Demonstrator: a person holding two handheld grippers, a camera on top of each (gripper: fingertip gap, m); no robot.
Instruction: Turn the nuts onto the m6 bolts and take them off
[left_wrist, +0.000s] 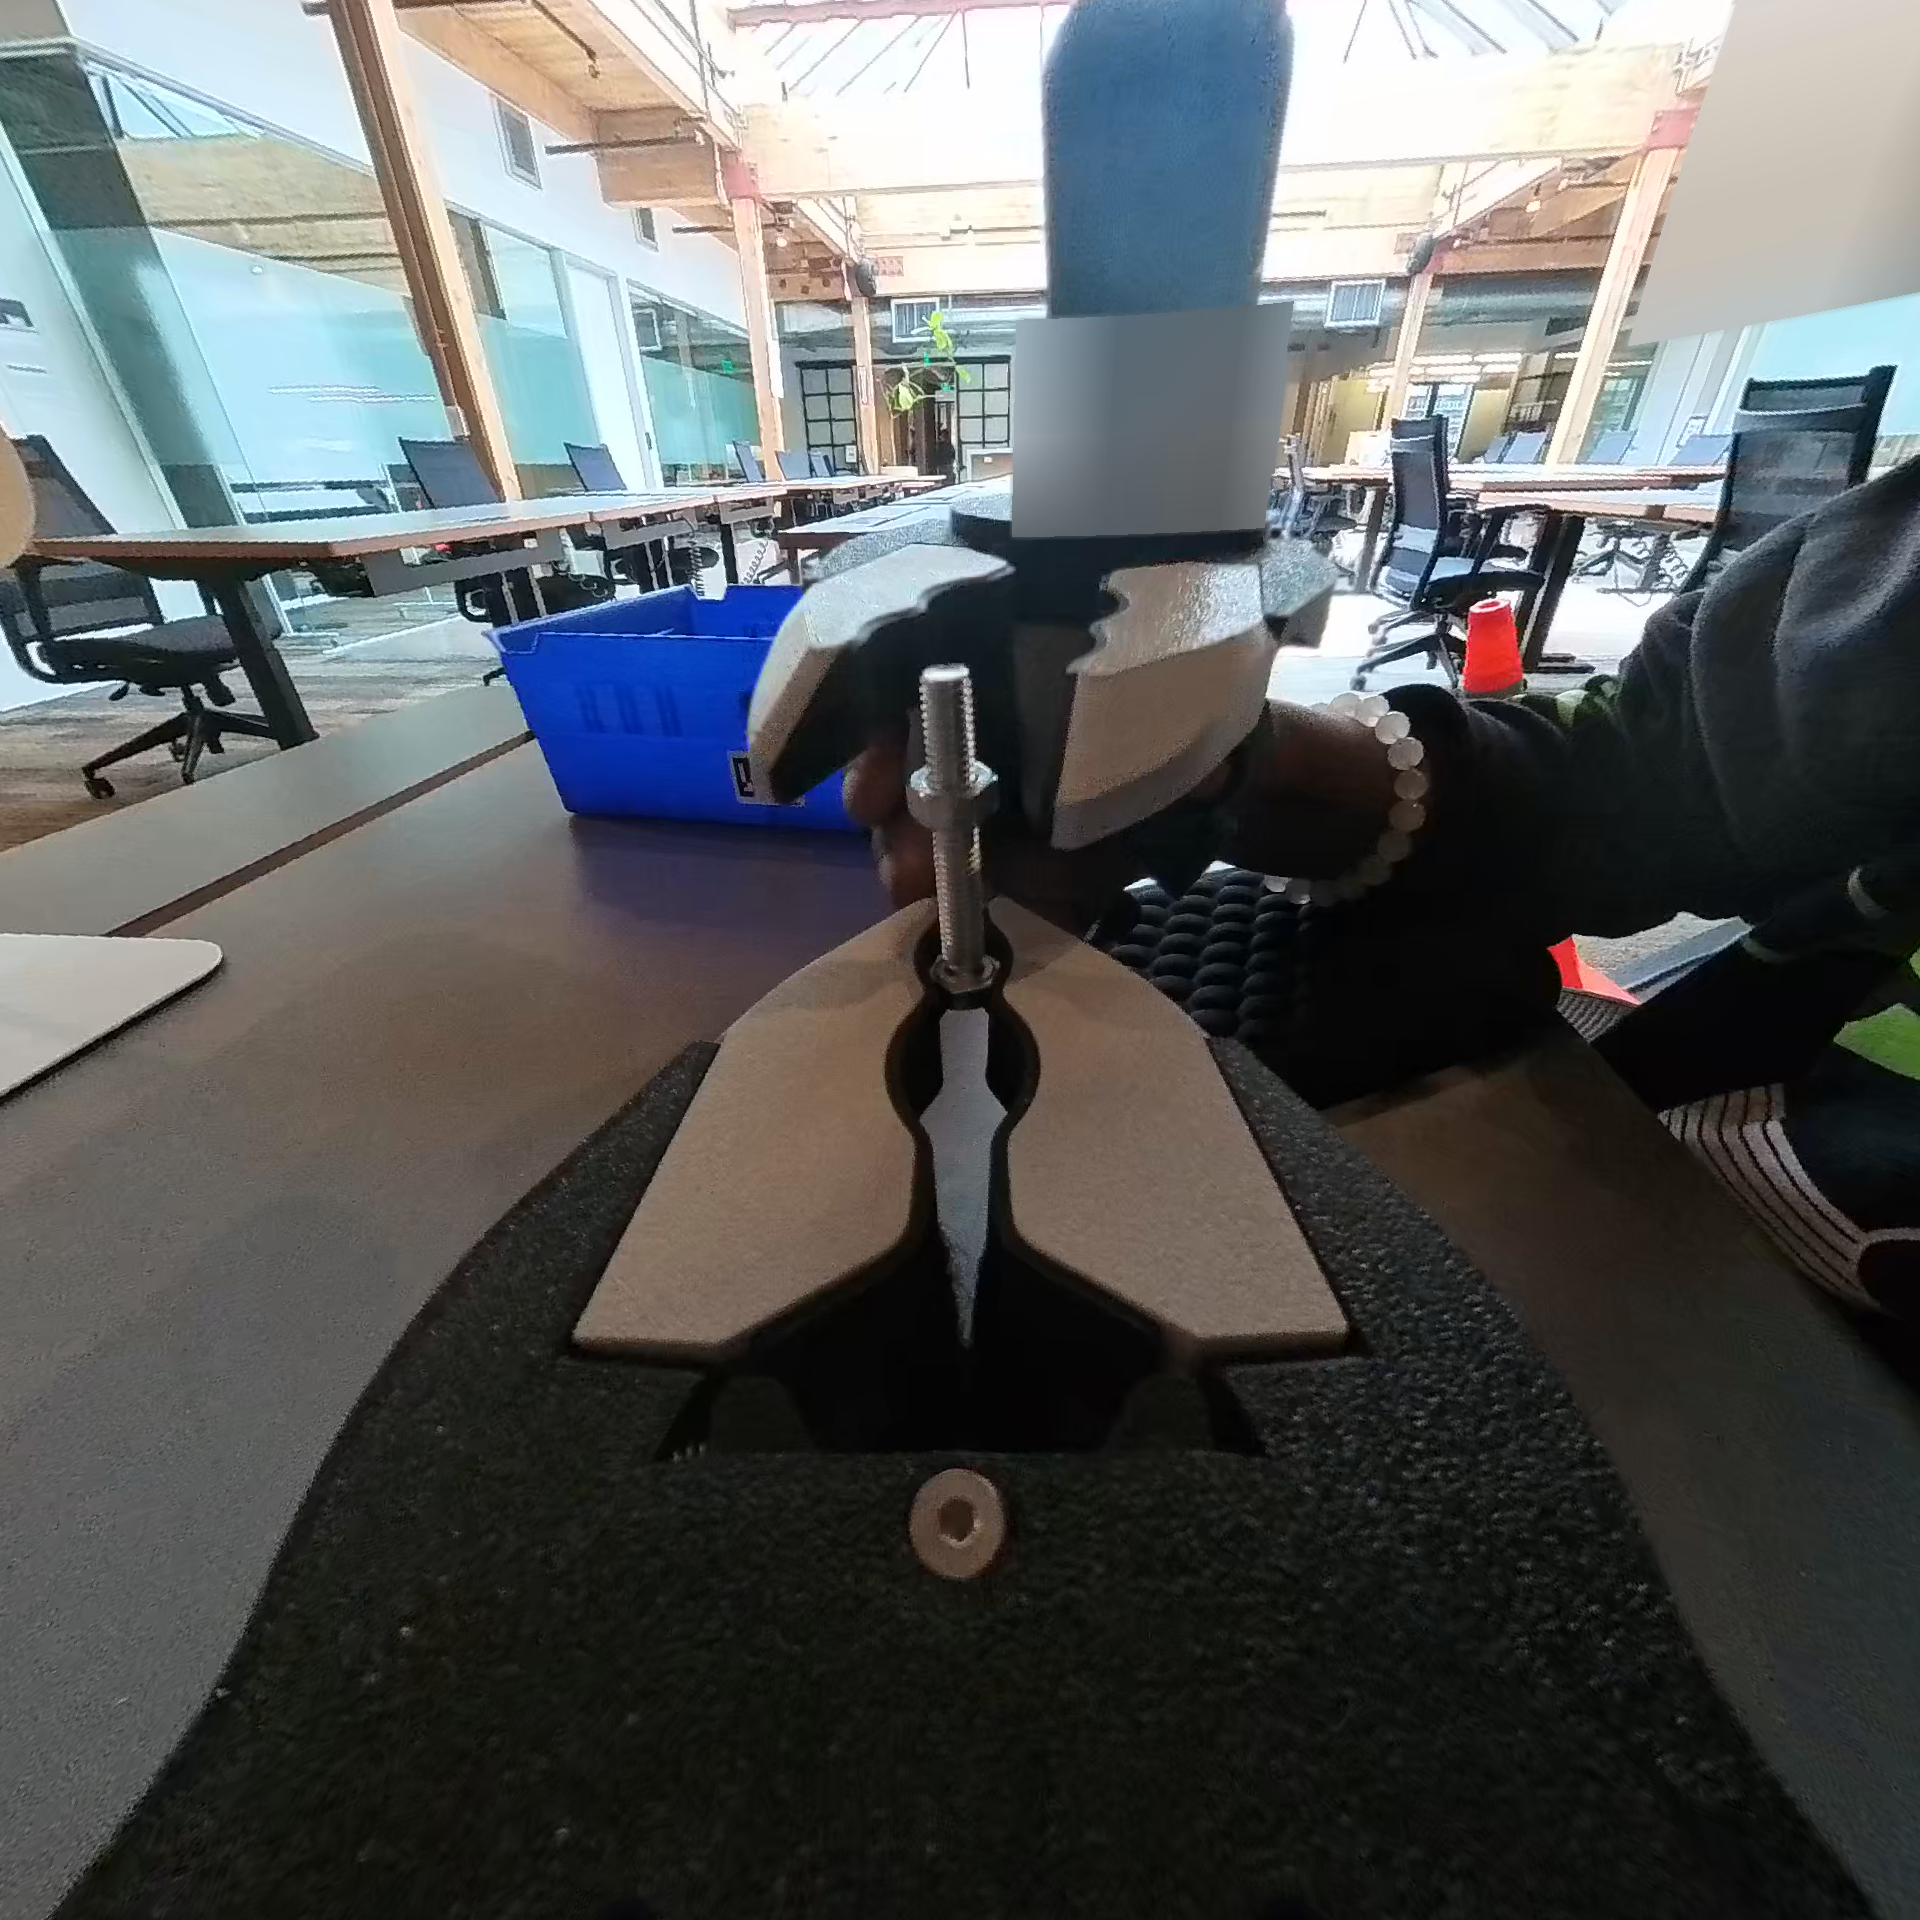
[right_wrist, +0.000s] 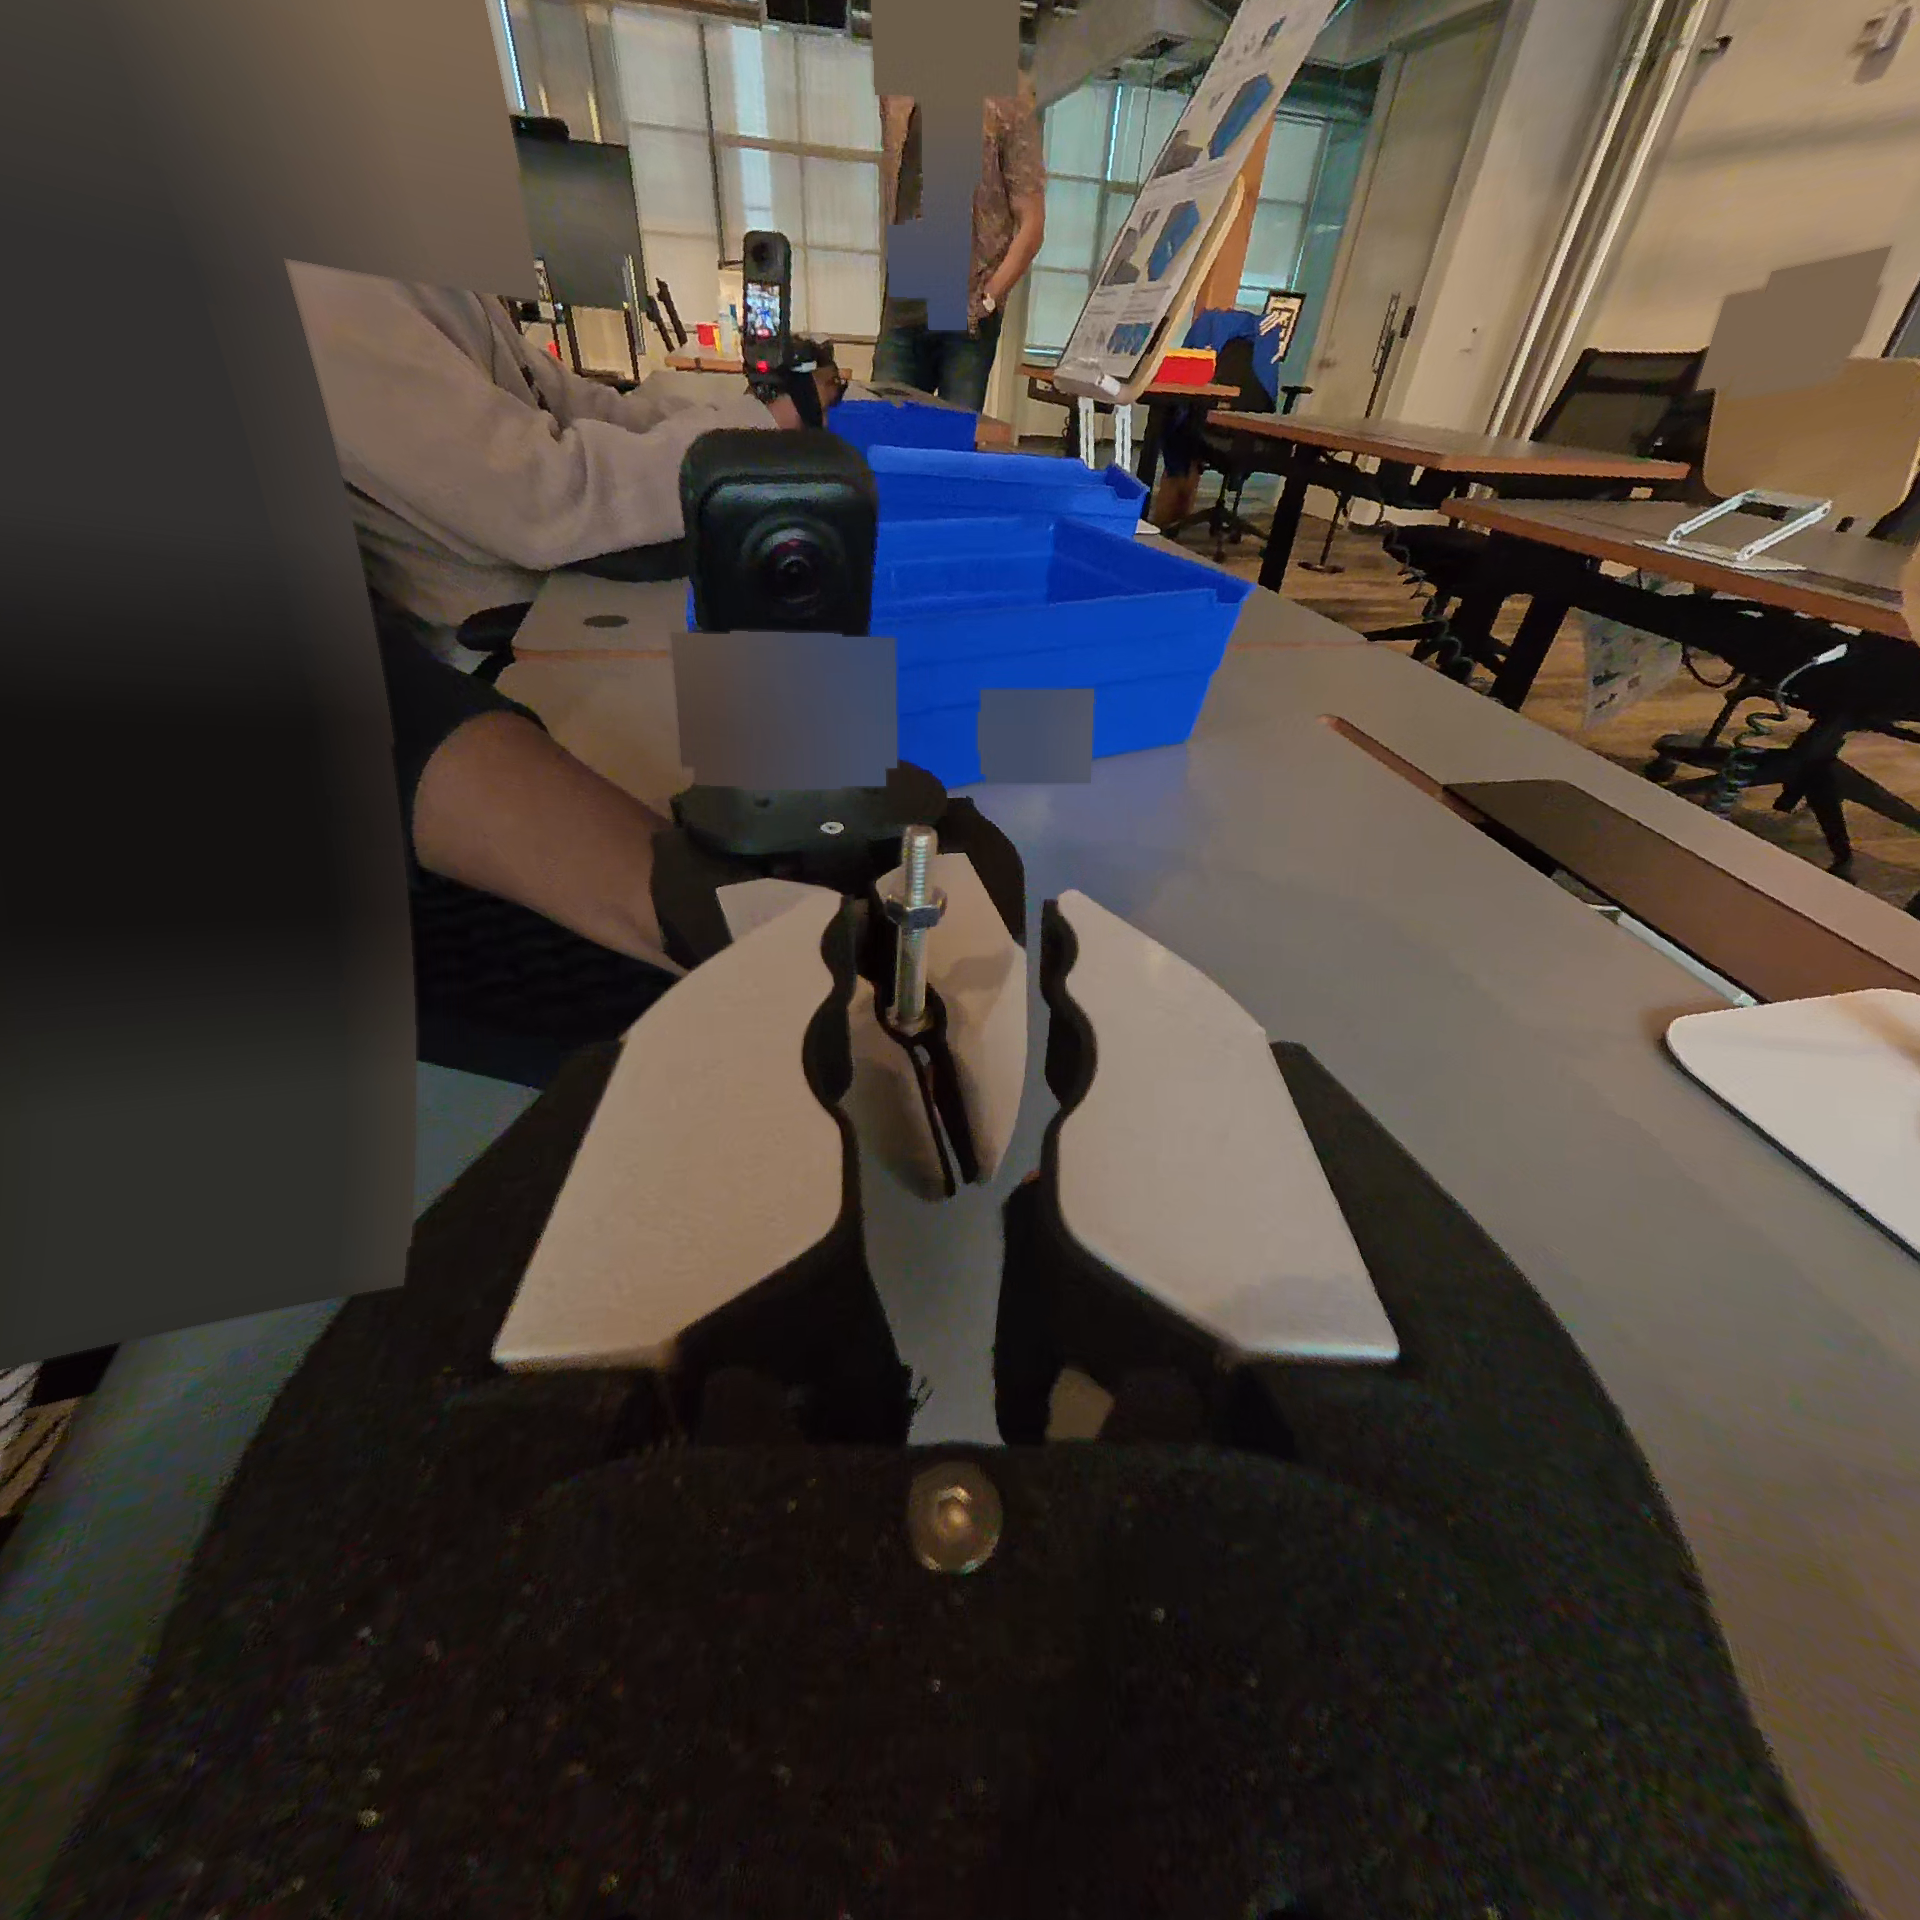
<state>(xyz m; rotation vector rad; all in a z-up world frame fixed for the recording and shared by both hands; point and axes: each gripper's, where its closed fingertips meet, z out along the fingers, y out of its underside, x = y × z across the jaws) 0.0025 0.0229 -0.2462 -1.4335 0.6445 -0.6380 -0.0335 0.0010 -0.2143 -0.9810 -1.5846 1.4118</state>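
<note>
1. Left gripper (left_wrist: 961, 951): fingers pressed together on the lower end of a bolt (left_wrist: 954, 831), pinching it at the tip notch. The bolt stands upright, threaded end up.
2. A hex piece (left_wrist: 964, 972) sits on the shank at the clamped end, level with the fingertips; whether it is the bolt head or a second nut, cannot tell.
3. Nut (left_wrist: 952, 792) is on the thread, roughly a third of the way down from the free end, well above the left fingers.
4. Right gripper (right_wrist: 940, 940): fingers spread, one on each side of the bolt (right_wrist: 914, 935). In the right wrist view neither pad touches the nut (right_wrist: 910, 912); a gap shows on both sides.
5. In the left wrist view the right gripper (left_wrist: 997, 717) comes from above and behind, tilted down, its spread tips near the nut and the top of the thread.
6. A hand (left_wrist: 1330, 790) with a bead bracelet (left_wrist: 1392, 790) holds the right gripper.
7. Surroundings: dark bench (left_wrist: 364, 1039); blue bin (left_wrist: 644, 717) behind the bolt; a white pad (left_wrist: 94, 987) at the bench edge.
</note>
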